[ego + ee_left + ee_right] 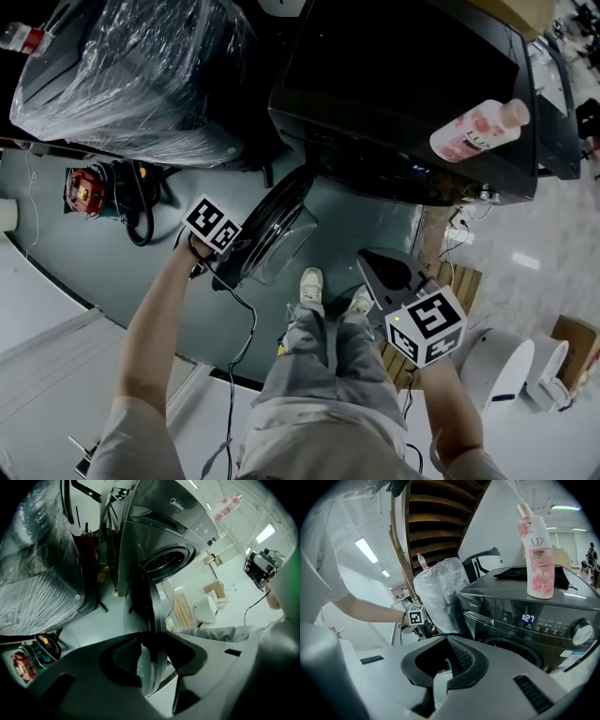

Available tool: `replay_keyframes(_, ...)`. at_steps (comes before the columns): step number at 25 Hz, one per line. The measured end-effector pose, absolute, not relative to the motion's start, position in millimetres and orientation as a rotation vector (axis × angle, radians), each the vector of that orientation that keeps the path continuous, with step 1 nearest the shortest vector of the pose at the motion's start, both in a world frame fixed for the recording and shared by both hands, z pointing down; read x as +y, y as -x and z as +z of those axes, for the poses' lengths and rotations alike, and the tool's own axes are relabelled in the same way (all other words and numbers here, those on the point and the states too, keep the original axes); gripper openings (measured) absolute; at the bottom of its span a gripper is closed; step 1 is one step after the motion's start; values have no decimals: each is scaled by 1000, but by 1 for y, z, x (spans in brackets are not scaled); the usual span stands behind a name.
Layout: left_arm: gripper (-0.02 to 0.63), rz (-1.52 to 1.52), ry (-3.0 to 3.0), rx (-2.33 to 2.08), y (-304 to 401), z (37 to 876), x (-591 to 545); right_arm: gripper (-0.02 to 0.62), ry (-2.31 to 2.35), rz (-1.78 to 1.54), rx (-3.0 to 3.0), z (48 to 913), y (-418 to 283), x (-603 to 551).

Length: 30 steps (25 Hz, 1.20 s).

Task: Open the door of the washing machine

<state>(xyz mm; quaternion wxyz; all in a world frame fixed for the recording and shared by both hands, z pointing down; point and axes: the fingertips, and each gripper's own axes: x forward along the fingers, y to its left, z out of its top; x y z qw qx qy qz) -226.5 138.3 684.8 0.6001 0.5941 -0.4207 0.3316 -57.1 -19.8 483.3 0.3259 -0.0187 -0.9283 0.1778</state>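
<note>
The dark washing machine (pixel 403 103) stands at the top of the head view, and its round glass door (pixel 281 225) is swung out towards me. My left gripper (pixel 230 264) is at the door's outer edge. In the left gripper view the door rim (pixel 154 602) runs between the jaws of the left gripper (pixel 152 644), which press on it; behind it the drum opening (pixel 166 562) is uncovered. My right gripper (pixel 375 262) hangs to the right of the door, away from it, jaws together with nothing in them. The right gripper (pixel 447 667) faces the machine's front panel (pixel 525 616).
A pink bottle (pixel 478 129) lies on the machine's top. A plastic-wrapped appliance (pixel 131 75) stands at the left, with a red tool (pixel 86 190) and cables on the floor below it. My shoes (pixel 311 284) are under the door. A wooden pallet (pixel 459 281) and white bins (pixel 502 370) are at the right.
</note>
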Motion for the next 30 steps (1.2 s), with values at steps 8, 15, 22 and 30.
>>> replay_keyframes(8,169,944,-1442,-947,259,684,142,28,-12,464,-2436,481,56,-24)
replay_keyframes(15,166,1079,-1481,-900,285,683,141,28,-32,470,-2441,478,63,-19)
replay_keyframes(22,161,1181,-1509,-838,305,683,138,28,-67,480,-2436,478,63,-15)
replay_keyframes(30,160,1289,-1493,-737,314,685,135,28,-86,494,-2434,481,60,-4)
